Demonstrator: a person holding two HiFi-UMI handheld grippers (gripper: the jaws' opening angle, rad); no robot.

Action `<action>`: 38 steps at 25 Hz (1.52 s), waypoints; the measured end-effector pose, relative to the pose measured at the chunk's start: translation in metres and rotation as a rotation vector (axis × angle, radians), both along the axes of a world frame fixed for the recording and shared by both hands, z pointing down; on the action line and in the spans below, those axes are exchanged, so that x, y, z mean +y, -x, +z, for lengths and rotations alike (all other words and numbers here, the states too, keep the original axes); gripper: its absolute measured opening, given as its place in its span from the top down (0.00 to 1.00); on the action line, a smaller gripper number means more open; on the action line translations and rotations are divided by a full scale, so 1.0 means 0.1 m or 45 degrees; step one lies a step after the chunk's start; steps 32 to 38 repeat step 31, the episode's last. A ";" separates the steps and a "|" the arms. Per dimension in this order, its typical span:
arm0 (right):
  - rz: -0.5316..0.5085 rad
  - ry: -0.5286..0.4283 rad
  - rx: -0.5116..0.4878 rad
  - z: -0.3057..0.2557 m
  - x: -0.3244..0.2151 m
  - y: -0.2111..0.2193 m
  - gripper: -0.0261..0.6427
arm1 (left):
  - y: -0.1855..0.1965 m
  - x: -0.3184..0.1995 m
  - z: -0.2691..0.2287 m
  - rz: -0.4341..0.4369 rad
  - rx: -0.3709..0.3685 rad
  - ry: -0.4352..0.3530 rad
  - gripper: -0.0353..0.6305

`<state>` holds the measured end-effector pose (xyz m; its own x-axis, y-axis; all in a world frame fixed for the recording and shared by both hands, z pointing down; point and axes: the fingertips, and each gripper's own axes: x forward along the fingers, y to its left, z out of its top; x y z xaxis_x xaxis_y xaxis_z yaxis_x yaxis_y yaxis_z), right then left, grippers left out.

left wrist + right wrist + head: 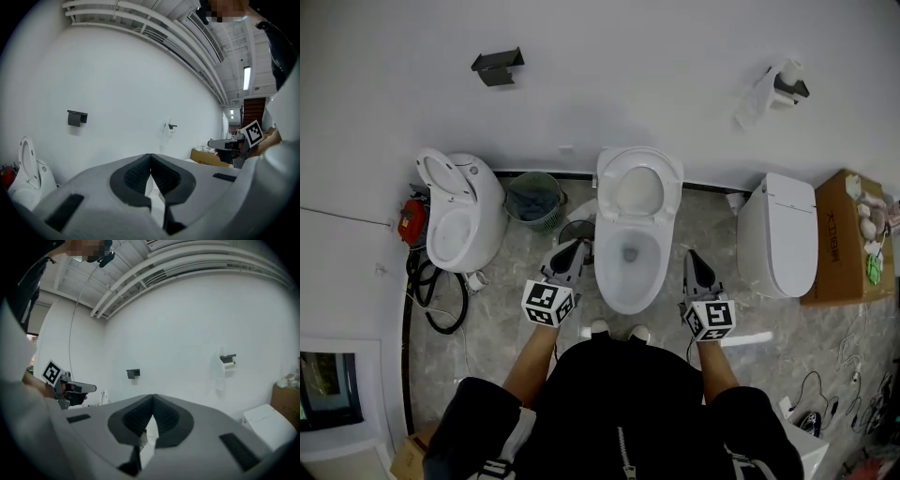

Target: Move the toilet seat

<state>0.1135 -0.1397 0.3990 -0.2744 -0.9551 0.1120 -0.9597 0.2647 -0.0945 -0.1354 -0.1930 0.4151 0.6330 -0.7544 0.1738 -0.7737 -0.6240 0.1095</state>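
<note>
**Both claws shut and empty – seat stands raised on the centre toilet**

Head view: the person stands facing the centre toilet, mid-frame, on a grey marbled floor. The toilet seat is tipped up together with its lid, towards the white wall, and the bowl rim below is bare.

Left claw is just left of the bowl, low in the frame. Its own view shows the jaws closed tip to tip with nothing between the pads. It does not touch the toilet.

Right claw is just right of the bowl at much the same height. Its jaws also meet at the tips and hold nothing, and it too is clear of the porcelain. Both claws point towards the wall.

Surroundings:
- A second toilet at left of frame, its seat up.
- A green waste bin between that toilet and the centre one.
- A closed toilet at right of frame, with a cardboard box beside it at the frame edge.
- A black holder on the wall at upper left, and a paper-roll holder at upper right.
- Black hose coiled on the floor at lower left.
</note>
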 end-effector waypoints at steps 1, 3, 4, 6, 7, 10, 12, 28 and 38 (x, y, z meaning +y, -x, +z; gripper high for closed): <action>0.000 0.002 0.002 0.00 0.00 0.01 0.96 | -0.01 0.00 0.00 0.003 0.000 0.000 0.95; 0.003 0.010 0.005 0.01 0.00 0.03 0.96 | -0.02 0.00 -0.01 0.010 0.002 0.000 0.95; 0.006 0.016 0.009 0.01 -0.01 0.03 0.96 | -0.04 -0.01 -0.02 0.013 0.003 0.000 0.95; 0.014 0.029 0.014 0.03 -0.02 0.02 0.96 | -0.06 -0.02 -0.02 0.018 0.004 0.000 0.95; 0.018 0.031 0.013 0.04 -0.02 0.02 0.96 | -0.07 -0.03 -0.02 0.020 0.004 0.001 0.95; 0.022 0.030 0.009 0.04 -0.02 0.01 0.96 | -0.09 -0.05 -0.02 0.028 0.002 0.002 0.95; 0.021 0.030 0.010 0.04 -0.03 0.01 0.96 | -0.08 -0.07 -0.03 0.028 0.005 0.001 0.95; -0.012 0.023 0.053 0.02 -0.09 0.10 0.96 | -0.07 -0.10 0.05 0.049 0.008 0.021 0.95; -0.012 0.023 0.062 0.02 -0.13 0.10 0.96 | -0.09 -0.15 0.03 0.053 0.013 0.018 0.95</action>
